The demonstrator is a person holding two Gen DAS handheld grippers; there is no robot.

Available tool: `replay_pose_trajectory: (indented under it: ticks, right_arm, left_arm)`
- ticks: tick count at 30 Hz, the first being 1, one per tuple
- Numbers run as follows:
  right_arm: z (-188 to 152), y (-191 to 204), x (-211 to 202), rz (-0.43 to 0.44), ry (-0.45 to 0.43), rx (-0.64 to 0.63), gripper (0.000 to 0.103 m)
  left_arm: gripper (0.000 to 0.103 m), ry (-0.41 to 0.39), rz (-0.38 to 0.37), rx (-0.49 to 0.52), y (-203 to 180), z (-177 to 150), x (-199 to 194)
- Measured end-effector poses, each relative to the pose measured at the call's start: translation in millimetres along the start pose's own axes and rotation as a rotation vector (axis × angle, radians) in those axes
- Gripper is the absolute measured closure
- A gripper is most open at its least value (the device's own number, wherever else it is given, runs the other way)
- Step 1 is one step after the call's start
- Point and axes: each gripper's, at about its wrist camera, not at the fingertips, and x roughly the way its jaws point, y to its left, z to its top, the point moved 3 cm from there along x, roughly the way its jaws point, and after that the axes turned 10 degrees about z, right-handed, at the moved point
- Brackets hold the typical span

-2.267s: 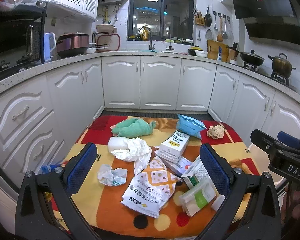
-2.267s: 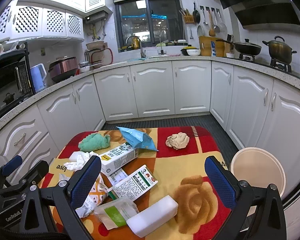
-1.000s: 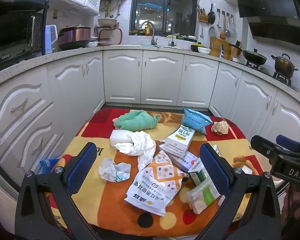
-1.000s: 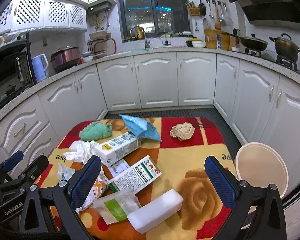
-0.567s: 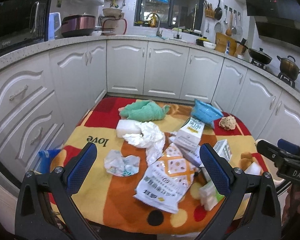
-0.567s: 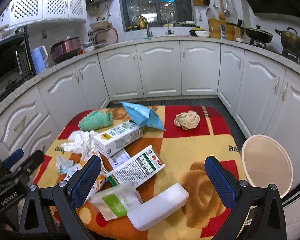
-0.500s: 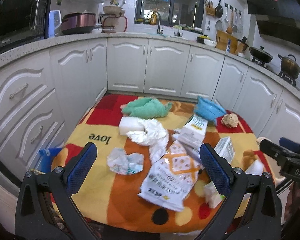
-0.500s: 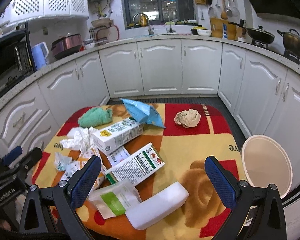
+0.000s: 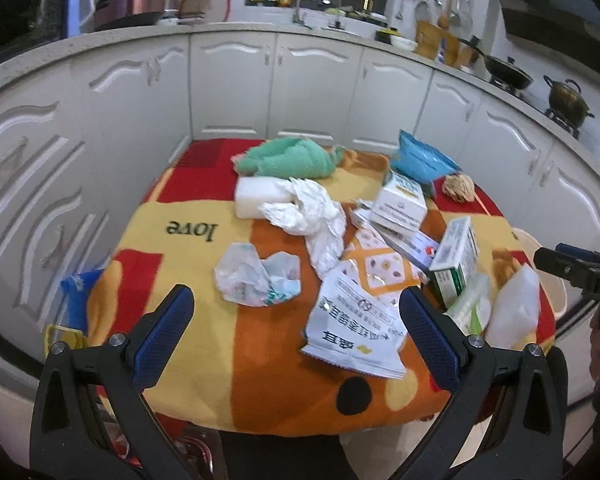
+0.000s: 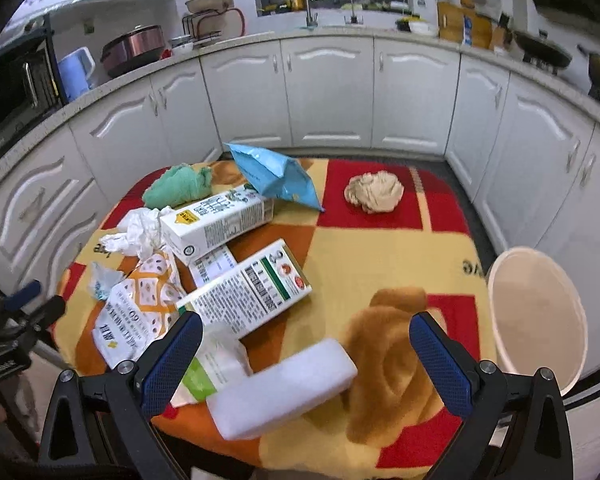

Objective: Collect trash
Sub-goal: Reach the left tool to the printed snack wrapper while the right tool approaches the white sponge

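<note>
Open left tool [image 9: 296, 332] above crumpled wrapper [image 9: 257, 274]

Both wrist views above near table [image 9: 188, 232] edge, facing kitchen cabinets [image 10: 332, 92], sharing tabletop litter

Home kitchen: white cabinets [image 10: 332, 92] wrap the room ahead of the fingers, sink tap [image 10: 306, 8] under window, rice cooker [image 10: 134, 50] left, pots [image 9: 566, 96] on hob right, utensils hanging.

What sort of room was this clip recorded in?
A home kitchen, quite clearly: curved white cabinets run under a speckled countertop, a faucet stands before a dark window, and a brass-coloured pot sits on a gas stove. Litter covers a small blanket-covered table.
</note>
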Motion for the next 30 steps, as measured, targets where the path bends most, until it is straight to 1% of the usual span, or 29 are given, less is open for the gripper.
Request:
replay_pose_trajectory:
  ticks: [3, 5, 9, 13, 16, 20, 22, 23, 24, 25, 27, 29, 30]
  right_arm:
    - [-7.3, -8.8, -3.9, -0.009, 0.035, 0.013, 0.001]
    - [-13.9, -14.1, -4.2, 0.007, 0.073, 0.043, 0.001]
    - [-22.8, -19.2, -4.2, 0.093, 0.106, 0.137, 0.001]
    - [-30.8, -20.3, 4.9, 0.149, 0.143, 0.219, 0.001]
    - [-34.6, -20.5, 13.5, 0.202, 0.153, 0.291, 0.001]
    - [-31.8, -18.6, 23.8, 0.26, 0.138, 0.367, 0.001]
    - [-30.2, -15.6, 31.1, 0.28, 0.138, 0.38, 0.001]
    - [-30.4, -16.1, 34.5, 0.281, 0.14, 0.379, 0.004]
    - [-31.4, -16.9, 37.5, 0.281, 0.146, 0.38, 0.013]
    - [-33.1, -17.5, 40.5, 0.282, 0.157, 0.383, 0.021]
    - [-35.3, -22.1, 41.0, 0.283, 0.157, 0.381, 0.028]
    - [-32.9, -23.1, 35.4, 0.291, 0.126, 0.361, 0.033]
    - [-31.4, -22.8, 33.0, 0.29, 0.115, 0.347, 0.038]
  left_arm:
    - [0.001, -0.001, -0.007, 0.035, -9.2, 4.5, 6.2]
    - [0.001, 0.004, -0.016, 0.058, -15.7, 8.2, 12.7]
    - [0.001, 0.016, -0.028, 0.121, -32.7, 15.8, 29.8]
    - [0.001, 0.043, -0.041, 0.172, -45.2, 24.0, 48.9]
    - [0.009, 0.087, -0.043, 0.187, -50.0, 27.6, 65.6]
    - [0.023, 0.143, -0.051, 0.205, -57.1, 30.0, 83.3]
    - [0.03, 0.169, -0.065, 0.222, -62.2, 28.8, 89.4]
    - [0.037, 0.181, -0.071, 0.23, -64.2, 27.4, 91.6]
    - [0.045, 0.195, -0.08, 0.234, -65.2, 25.5, 93.5]
    - [0.05, 0.201, -0.09, 0.23, -64.3, 24.9, 93.8]
    - [0.067, 0.208, -0.1, 0.208, -59.7, 25.7, 93.4]
    - [0.08, 0.215, -0.097, 0.193, -54.4, 27.6, 92.6]
    - [0.085, 0.217, -0.102, 0.184, -52.1, 28.9, 90.7]
